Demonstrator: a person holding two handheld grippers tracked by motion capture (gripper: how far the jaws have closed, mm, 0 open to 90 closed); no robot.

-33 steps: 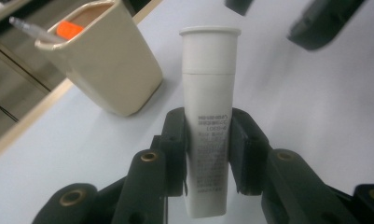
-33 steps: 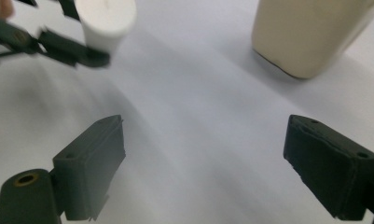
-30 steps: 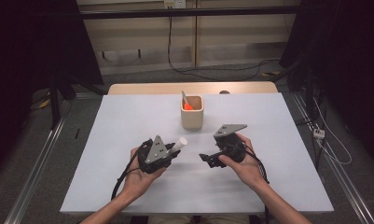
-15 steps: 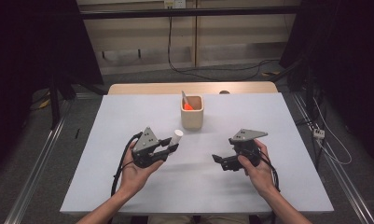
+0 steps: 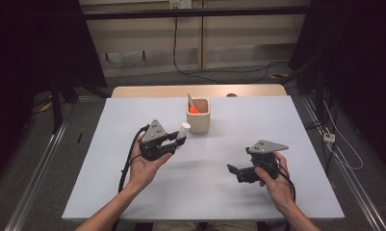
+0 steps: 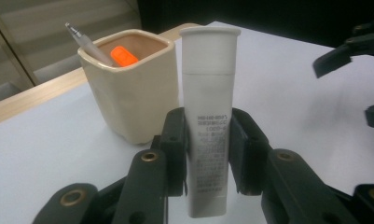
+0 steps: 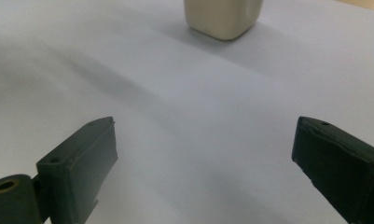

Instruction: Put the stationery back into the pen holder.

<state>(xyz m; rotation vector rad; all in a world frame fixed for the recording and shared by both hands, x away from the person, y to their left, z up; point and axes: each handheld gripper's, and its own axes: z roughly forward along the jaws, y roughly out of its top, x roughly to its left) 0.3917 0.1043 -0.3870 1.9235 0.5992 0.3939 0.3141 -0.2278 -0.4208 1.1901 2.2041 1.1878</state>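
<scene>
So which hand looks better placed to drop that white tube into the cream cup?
The left. Its tongs already clamp the white tube, right beside the cream cup. The right tongs are open and empty, farther from the cup.

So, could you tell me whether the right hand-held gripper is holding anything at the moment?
No, the right hand-held gripper has its jaws wide apart with only bare table between them.

Light falls from overhead onto my white table (image 5: 258, 192), bright against the dark room around it. Soft shadows streak the surface in my right gripper view. My left gripper view is sharp on the tube (image 6: 208, 116); the nearest jaws blur.
</scene>
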